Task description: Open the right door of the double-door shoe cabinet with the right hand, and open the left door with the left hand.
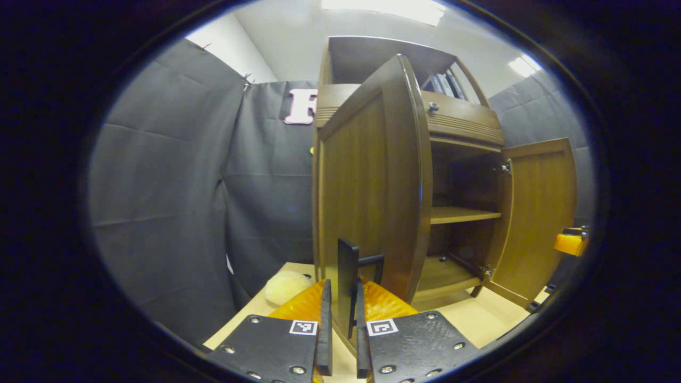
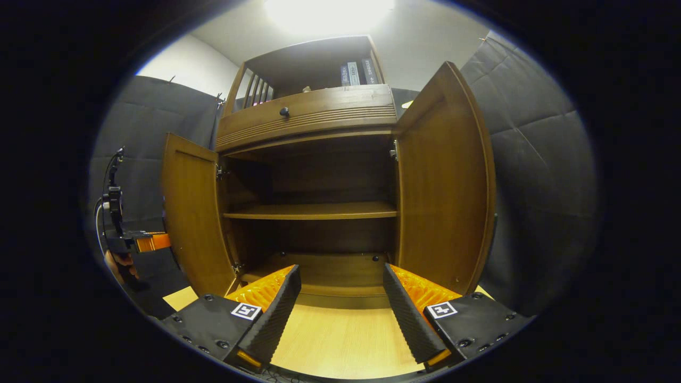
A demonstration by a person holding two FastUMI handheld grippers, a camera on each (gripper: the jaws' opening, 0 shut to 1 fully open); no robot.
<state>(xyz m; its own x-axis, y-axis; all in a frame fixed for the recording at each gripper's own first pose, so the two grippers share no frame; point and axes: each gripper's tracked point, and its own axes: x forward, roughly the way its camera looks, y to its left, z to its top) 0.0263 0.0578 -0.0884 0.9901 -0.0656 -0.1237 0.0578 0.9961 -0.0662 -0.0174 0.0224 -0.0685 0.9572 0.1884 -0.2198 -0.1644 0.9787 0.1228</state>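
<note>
The brown wooden shoe cabinet (image 2: 314, 114) stands on a light wooden table, both doors swung out. In the left gripper view, the left door (image 1: 372, 175) is edge-on close ahead, and my left gripper (image 1: 343, 298) is shut on its black bar handle (image 1: 347, 266). The right door (image 1: 537, 213) hangs open farther off. In the right gripper view, my right gripper (image 2: 343, 311) stands open in front of the cabinet's bottom shelf, with nothing between its fingers. The right door (image 2: 447, 186) is just to its right, the left door (image 2: 191, 213) to its left. My left gripper (image 2: 135, 242) and a hand show beyond that door.
Inside, a middle shelf (image 2: 311, 211) and a bottom board are bare. Above the doors is a drawer with a round knob (image 2: 284, 112), and books (image 2: 354, 73) on the top shelf. A pale round object (image 1: 284, 287) lies on the table (image 2: 340, 340) left of the cabinet.
</note>
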